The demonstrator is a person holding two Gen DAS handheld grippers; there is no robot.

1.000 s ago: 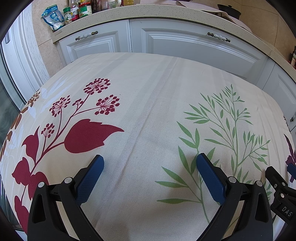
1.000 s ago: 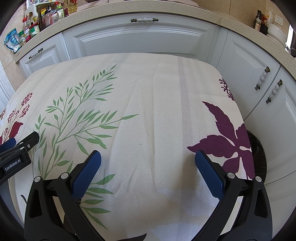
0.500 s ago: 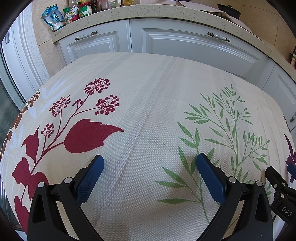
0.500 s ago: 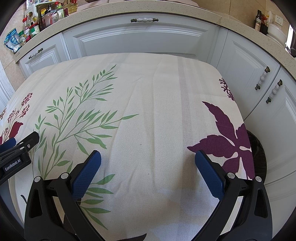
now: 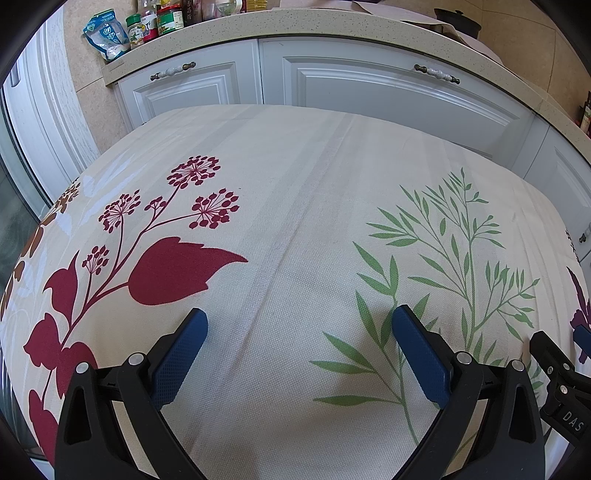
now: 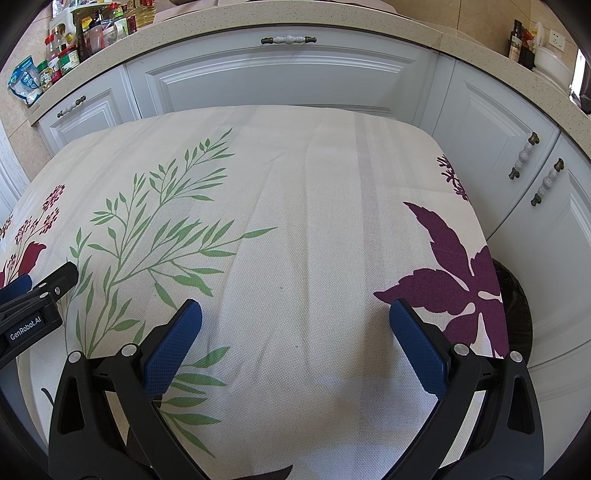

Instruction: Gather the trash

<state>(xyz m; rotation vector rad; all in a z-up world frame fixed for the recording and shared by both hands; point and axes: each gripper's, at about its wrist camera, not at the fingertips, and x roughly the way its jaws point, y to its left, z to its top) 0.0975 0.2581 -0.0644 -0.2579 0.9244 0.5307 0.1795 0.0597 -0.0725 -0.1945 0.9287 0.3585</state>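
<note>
Left gripper (image 5: 297, 325) jaws spread wide, nothing between them, blue cross-hatched rubber pads (image 5: 183, 350) on black plastic arms, hovering over the near edge of the table. Right gripper (image 6: 295, 317) same build, also wide apart and holding nothing, over the near edge just beside the left one; its tip pokes into the left camera at the lower right. No trash item can be made out on the table in either view, so nothing sits between or near either pair of tongs. Tablecloth (image 5: 317, 192) is cream woven fabric, coarse visible weave, faint lengthwise stripes and soft creases, covers the whole table top, rounded corners. Printed on it: dark red flower sprig with broad leaf (image 5: 173, 273) toward the left edge, thin green fern-like branch (image 6: 166, 236) mid-table, purple jagged leaf (image 6: 454, 273) at the right edge. Just off the right edge, low on the floor, a dark round bin (image 6: 517, 317), partly hidden by the cloth, contents cannot be seen. Past the far edge: white panelled cabinets (image 6: 288, 81) with mottled ceramic handles, speckled beige stone counter (image 5: 332, 26). Jars and a blue foil packet (image 5: 107, 35) crowd the counter's left end.
</note>
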